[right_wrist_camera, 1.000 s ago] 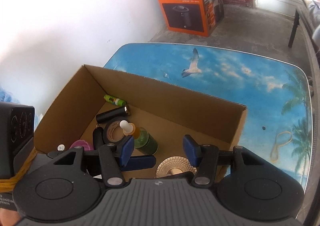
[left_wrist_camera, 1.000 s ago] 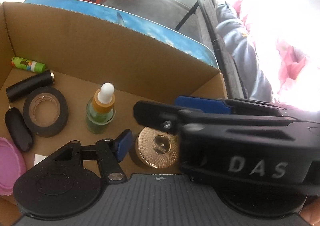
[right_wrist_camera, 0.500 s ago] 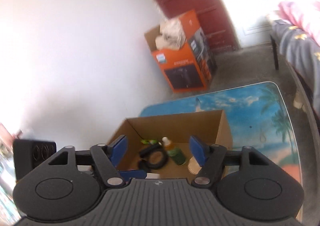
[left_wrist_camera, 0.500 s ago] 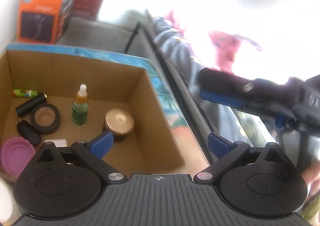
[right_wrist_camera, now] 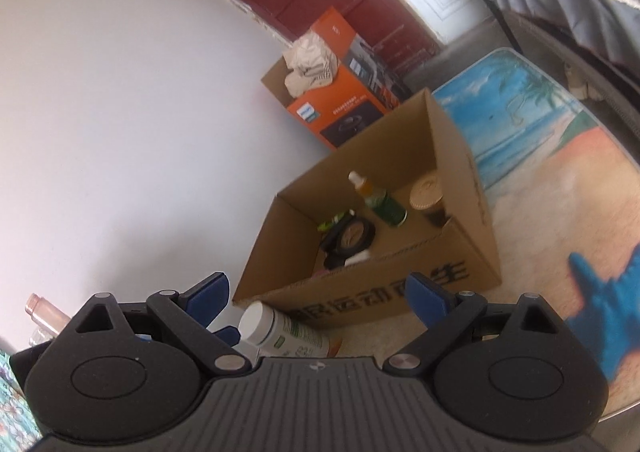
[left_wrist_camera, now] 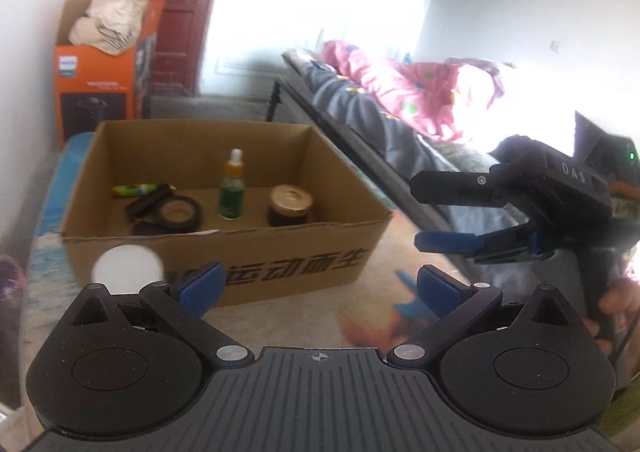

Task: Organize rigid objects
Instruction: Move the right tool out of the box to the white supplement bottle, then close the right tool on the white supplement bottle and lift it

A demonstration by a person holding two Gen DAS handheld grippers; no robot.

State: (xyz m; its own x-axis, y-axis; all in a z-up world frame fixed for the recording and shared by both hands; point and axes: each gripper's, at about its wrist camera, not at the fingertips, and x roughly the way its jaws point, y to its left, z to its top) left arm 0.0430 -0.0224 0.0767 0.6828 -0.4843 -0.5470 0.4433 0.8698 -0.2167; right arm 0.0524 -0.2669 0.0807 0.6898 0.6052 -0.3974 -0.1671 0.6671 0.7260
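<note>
The dropper bottle (left_wrist_camera: 231, 188), gold-lidded jar (left_wrist_camera: 289, 204) and tape roll (left_wrist_camera: 178, 212) are being shown inside the cardboard box (left_wrist_camera: 280, 260) on the tabletop (right_wrist_camera: 560, 188), while only the right view is showing a white-capped bottle (right_wrist_camera: 284, 332) lying before it, with the left tool (left_wrist_camera: 318, 288) spread empty and the right tool (right_wrist_camera: 328, 294) being opened, nothing between.

We count one cardboard box (left_wrist_camera: 224, 252) at centre frame; inside it, one dropper bottle (left_wrist_camera: 232, 188), one gold-lidded jar (left_wrist_camera: 290, 206), one tape roll (left_wrist_camera: 178, 212), one green tube (left_wrist_camera: 132, 190); one white-capped bottle (right_wrist_camera: 284, 332) at lower centre of the right view; one orange carton (left_wrist_camera: 100, 72) upper left; two grippers.
</note>
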